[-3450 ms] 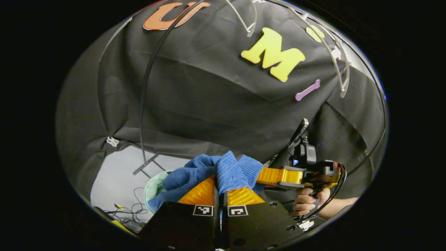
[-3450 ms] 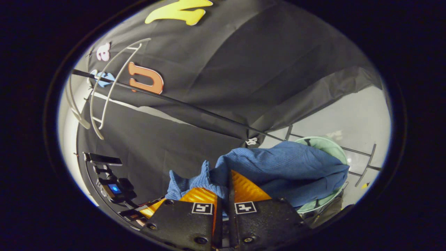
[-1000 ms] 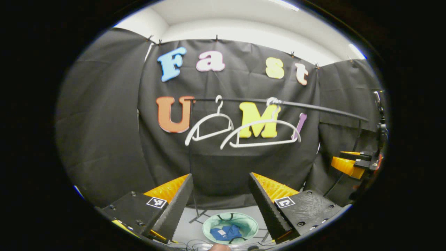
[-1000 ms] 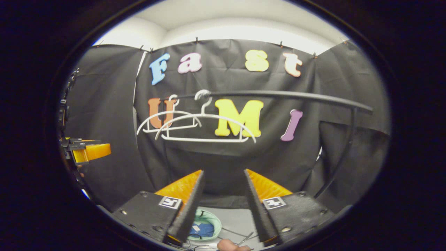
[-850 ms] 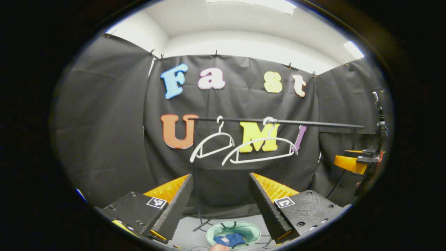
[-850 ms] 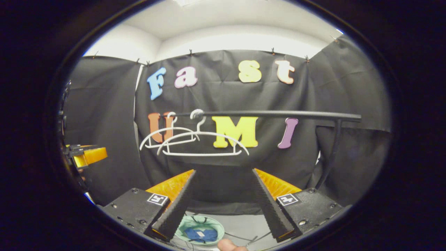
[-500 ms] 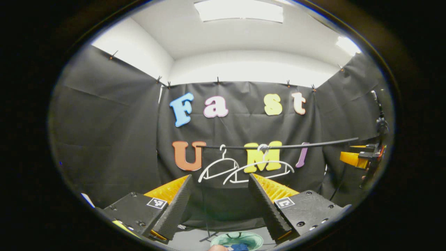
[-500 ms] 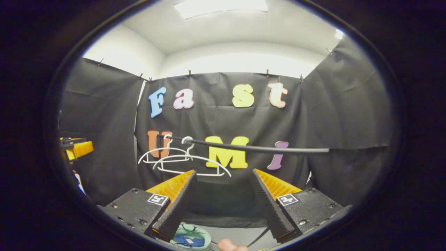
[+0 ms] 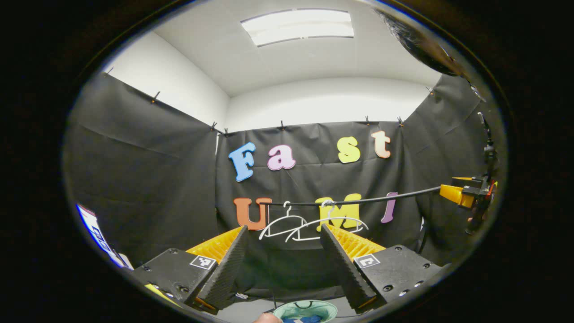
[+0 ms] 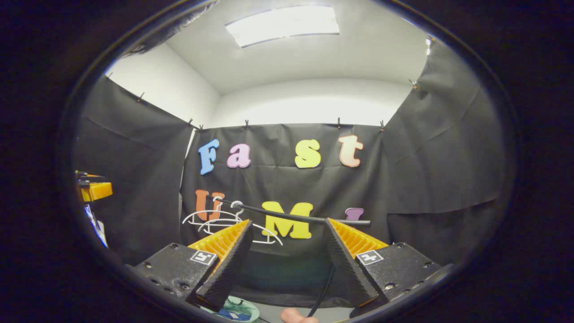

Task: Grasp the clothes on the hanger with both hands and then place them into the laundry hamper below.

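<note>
- The left gripper (image 9: 282,251) stood with its jaws wide apart and nothing between them, pointed at the back of the booth and tilted up toward the ceiling light (image 9: 298,26).
- The right gripper (image 10: 287,249) was likewise spread open and empty, aimed the same way.
- The blue clothes (image 9: 305,319) lay down in the laundry hamper (image 9: 309,307), a pale green round tub on the floor, glimpsed at the bottom edge of the left gripper view between and below that gripper's fingers.
- In the right gripper view the hamper (image 10: 244,309) peeked out under the left-hand finger, with a scrap of blue cloth (image 10: 224,315) inside it.
- Both grippers were well above the clothes and apart from them; neither touched cloth.
- Two white hangers (image 9: 309,224) hung bare on the black rail (image 9: 381,198), near each other.
- By my judgement the task looked finished: garment in the tub, hangers empty.
- The cloth seemed a soft knit, light and limp; it would sag and bunch, not slip.
- If it had to be lifted again, a pinch on a thick fold at each side would likely serve best.
- Little could break; the main risk I could see was a trailing edge catching the tub's rim.
</note>
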Demonstrator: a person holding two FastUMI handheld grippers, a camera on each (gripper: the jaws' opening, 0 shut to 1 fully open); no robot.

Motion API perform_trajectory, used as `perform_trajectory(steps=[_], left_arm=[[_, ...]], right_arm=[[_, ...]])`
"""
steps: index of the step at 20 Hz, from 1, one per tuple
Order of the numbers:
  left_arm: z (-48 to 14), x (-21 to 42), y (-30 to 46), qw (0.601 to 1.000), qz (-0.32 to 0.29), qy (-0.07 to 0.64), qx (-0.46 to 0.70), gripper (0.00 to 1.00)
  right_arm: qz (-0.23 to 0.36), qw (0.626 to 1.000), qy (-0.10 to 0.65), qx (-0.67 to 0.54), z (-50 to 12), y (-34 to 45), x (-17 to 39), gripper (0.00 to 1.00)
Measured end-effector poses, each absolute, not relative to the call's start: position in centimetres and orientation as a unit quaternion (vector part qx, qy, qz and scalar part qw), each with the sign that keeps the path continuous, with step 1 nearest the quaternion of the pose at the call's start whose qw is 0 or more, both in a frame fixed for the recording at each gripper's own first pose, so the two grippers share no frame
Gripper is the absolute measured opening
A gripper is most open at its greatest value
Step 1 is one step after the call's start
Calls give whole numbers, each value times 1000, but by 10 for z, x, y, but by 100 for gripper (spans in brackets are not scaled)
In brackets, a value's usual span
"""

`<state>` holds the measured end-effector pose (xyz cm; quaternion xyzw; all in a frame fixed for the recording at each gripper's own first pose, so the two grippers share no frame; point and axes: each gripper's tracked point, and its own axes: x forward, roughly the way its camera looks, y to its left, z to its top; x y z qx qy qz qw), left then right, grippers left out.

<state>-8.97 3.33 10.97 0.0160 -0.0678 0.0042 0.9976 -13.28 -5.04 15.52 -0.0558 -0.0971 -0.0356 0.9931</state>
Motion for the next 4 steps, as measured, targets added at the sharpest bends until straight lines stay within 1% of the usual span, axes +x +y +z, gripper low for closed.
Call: perform_trajectory(steps=[1,4], left_arm=[[113,-94,32,997,7,-74,19,100],[119,-94,23,997,-6,-76,24,99]], right_arm=[[-34,993,-94,-57,154,-51,-136,98],[-46,994,-85,-51,155,-58,-142,99]])
